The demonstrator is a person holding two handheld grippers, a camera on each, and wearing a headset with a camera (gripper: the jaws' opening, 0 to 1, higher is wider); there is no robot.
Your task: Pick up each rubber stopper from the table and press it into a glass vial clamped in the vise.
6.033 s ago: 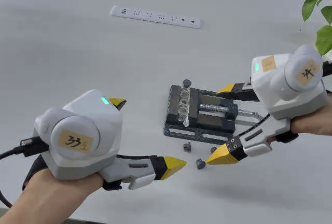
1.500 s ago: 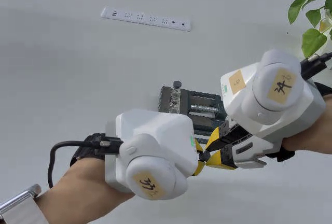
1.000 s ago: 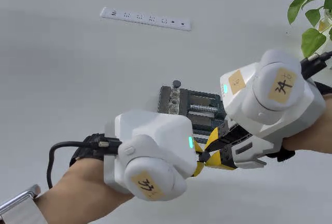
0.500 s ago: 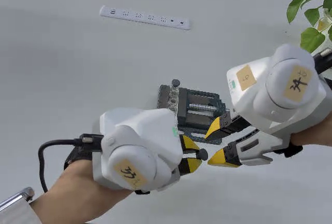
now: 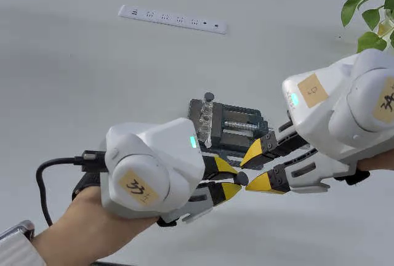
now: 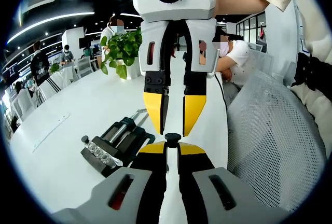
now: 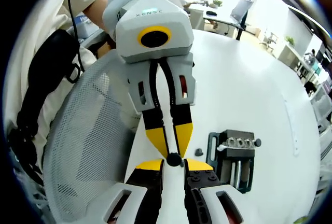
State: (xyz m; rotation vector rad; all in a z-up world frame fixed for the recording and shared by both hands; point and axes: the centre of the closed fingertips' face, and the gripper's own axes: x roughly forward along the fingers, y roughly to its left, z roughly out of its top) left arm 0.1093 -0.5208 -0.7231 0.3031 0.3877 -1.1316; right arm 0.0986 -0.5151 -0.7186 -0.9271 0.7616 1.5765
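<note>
The tan sticker on my left gripper (image 5: 235,178) carries handwriting that starts "33", followed by a character I can't make out. The sticker on my right gripper (image 6: 173,131) looks like "34", but the right edge of the head view cuts it off, and a second tan sticker on its side is too faint to read. Small print on the left gripper's white shell in the right gripper view ends in "ENSE"; its first letter is unclear. The left gripper's jaws are pinched on the rubber stopper (image 7: 174,158), held at their yellow tips in the air just on the near side of the vise (image 5: 231,132). The right gripper's jaws stand apart, their tips just beside the stopper; whether they touch it I cannot tell. In the vise a row of glass vials (image 5: 205,121) is clamped, too small and glary to count, and the far one wears a dark cap (image 5: 209,96). A loose stopper (image 7: 198,152) lies on the white table (image 5: 92,81) beside the vise. Far off lies a white power strip (image 5: 172,20) with no marking I can read, and a plant (image 5: 369,20) is cropped at the far right.
</note>
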